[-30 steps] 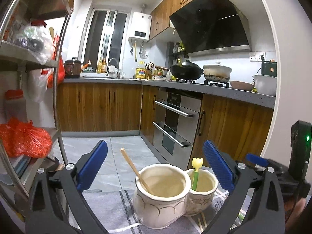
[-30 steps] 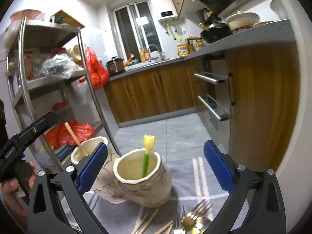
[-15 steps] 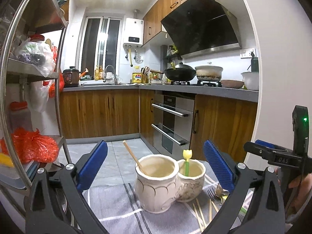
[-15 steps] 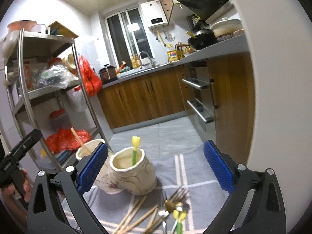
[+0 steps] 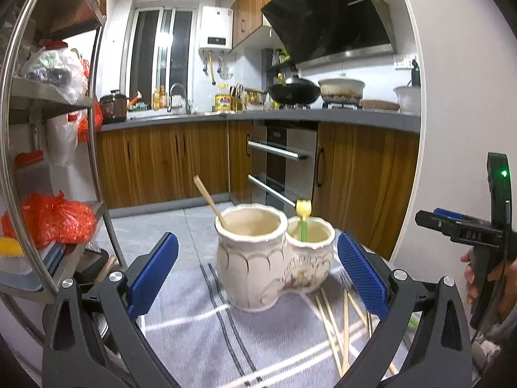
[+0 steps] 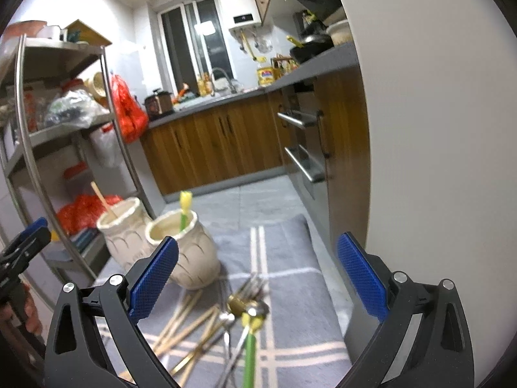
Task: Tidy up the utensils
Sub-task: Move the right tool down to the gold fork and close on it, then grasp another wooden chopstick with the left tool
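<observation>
Here, both tongs gape wide and hold nothing. The left tongs [image 5: 257, 270] face the double ceramic holder [image 5: 274, 258], which already holds a wooden stick [image 5: 210, 202] and a green-handled utensil [image 5: 303, 223]. The right tongs [image 6: 257, 270] hover over loose chopsticks [image 6: 190, 323] and forks [image 6: 248, 294] at six o'clock on the grey cloth [image 6: 290, 258]. Likely next: descend and pinch one.

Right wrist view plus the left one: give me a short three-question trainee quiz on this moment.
1. True or false: the right gripper holds a fork.
2. Which compartment of the ceramic holder has the green-stemmed utensil: A larger, B smaller?
3. Fill in: the loose chopsticks lie on the striped ____.

Key: 1 false, both grippers' jaws are open and empty; 2 B; 3 cloth.
</observation>
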### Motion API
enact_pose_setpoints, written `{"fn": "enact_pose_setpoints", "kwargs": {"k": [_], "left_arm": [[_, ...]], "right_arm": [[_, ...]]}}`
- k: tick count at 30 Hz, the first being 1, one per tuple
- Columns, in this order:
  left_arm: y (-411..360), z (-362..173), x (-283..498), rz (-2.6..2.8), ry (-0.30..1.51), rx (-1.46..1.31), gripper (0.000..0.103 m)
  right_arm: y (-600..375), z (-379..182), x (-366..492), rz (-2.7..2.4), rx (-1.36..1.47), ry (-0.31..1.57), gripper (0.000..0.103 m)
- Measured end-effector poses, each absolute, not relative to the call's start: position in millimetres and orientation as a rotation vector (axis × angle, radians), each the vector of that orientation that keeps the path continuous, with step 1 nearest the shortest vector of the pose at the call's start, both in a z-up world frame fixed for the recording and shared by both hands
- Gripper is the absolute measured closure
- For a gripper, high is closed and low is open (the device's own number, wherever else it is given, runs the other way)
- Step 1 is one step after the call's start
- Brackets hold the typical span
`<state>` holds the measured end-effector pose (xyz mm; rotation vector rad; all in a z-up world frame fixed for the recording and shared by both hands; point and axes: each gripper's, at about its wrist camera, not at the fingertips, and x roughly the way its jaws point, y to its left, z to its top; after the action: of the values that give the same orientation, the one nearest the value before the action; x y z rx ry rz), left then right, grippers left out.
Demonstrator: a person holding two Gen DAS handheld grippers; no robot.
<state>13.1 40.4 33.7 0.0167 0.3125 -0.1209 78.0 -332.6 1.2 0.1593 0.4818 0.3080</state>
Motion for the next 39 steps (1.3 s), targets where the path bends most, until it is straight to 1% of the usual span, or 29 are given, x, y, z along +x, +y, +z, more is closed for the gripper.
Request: {"fn": "enact_pose_setpoints", "kwargs": {"k": [12, 15, 17, 18, 19, 20, 22, 23, 25, 27, 31, 39], "left_arm": [[27, -20, 16, -0.151, 0.460, 0.058, 0.006], [26, -27, 17, -0.155, 0.484, 0.060, 0.006], [25, -31, 18, -0.165, 0.497, 0.056, 0.006], [24, -31, 18, -0.168, 0.499, 0.057, 0.006], [24, -32, 18, -0.170, 0.501, 0.060, 0.006], [23, -33, 19, -0.170, 0.503, 0.060, 0.006], [23, -34, 19, -0.174, 0.505, 0.060, 0.006], [23, -35, 19, -0.176, 0.506, 0.059, 0.006], [23, -36, 19, -0.179, 0.507, 0.054, 0.006], [23, -36, 20, -0.180, 0.509, 0.052, 0.006], [23, -37, 20, -0.182, 0.510, 0.049, 0.006], [20, -37, 22, -0.182, 0.521, 0.045, 0.006]], "right_arm": [[-312, -54, 92, 0.283, 0.014, 0.712, 0.005], [-304, -63, 96, 0.290, -0.010, 0.748, 0.009], [-298, -67, 97, 0.299, -0.025, 0.771, 0.020], [-296, -69, 98, 0.301, -0.030, 0.781, 0.030], [-292, -71, 99, 0.308, -0.035, 0.796, 0.038], [-291, -72, 99, 0.316, -0.036, 0.806, 0.041], [-286, -75, 100, 0.329, -0.035, 0.820, 0.053], [-284, -76, 100, 0.335, -0.034, 0.825, 0.056], [-280, -77, 101, 0.347, -0.035, 0.837, 0.068], [-277, -79, 102, 0.355, -0.036, 0.848, 0.075], [-272, -82, 106, 0.347, -0.043, 0.868, 0.083], [-265, -82, 108, 0.319, -0.093, 0.852, 0.084]]}}
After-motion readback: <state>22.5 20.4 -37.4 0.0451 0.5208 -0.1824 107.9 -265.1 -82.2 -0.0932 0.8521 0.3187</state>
